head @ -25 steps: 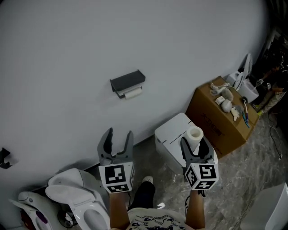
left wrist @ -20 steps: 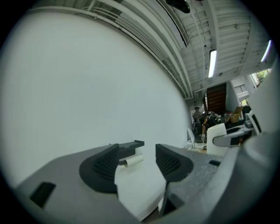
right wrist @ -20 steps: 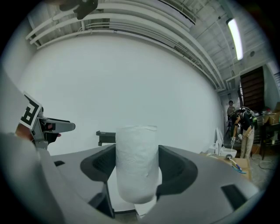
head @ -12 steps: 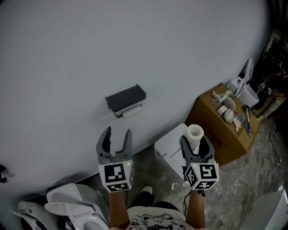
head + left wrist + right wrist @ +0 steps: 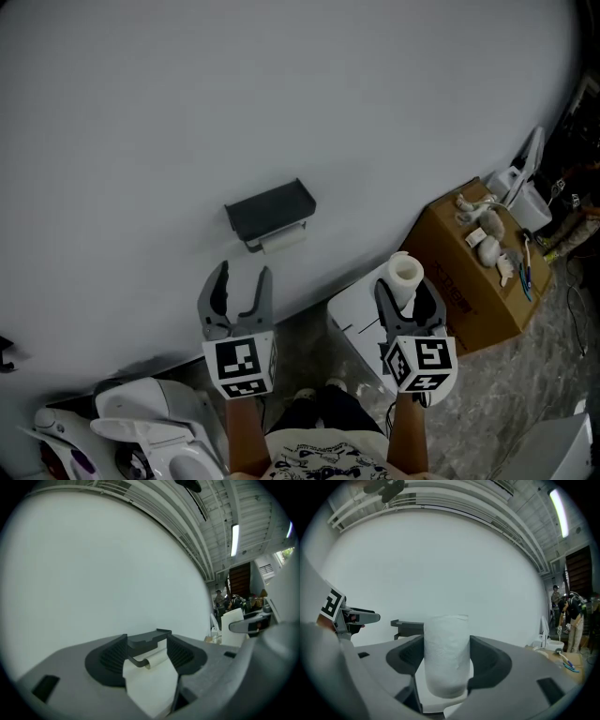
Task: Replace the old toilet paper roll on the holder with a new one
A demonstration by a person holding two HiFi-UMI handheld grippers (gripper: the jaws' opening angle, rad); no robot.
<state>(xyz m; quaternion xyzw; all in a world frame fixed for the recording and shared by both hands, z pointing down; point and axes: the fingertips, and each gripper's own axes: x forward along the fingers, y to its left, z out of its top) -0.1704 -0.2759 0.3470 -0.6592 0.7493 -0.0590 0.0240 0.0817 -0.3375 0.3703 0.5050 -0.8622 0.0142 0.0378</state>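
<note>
Approaching the holder; the swap has not begun.
The right hand-held gripper clenches the new white toilet paper roll. The left hand-held gripper, released and empty, faces the dark grey wall holder. Its thin old roll likely comes off next.

rough paper roll, matt holder

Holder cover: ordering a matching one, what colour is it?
The holder cover is dark grey, clearest in head view.

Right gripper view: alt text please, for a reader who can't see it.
The right gripper is shut on a white toilet paper roll, held upright before a white wall. The dark holder peeks out left of the roll, the left gripper beyond it.
</note>
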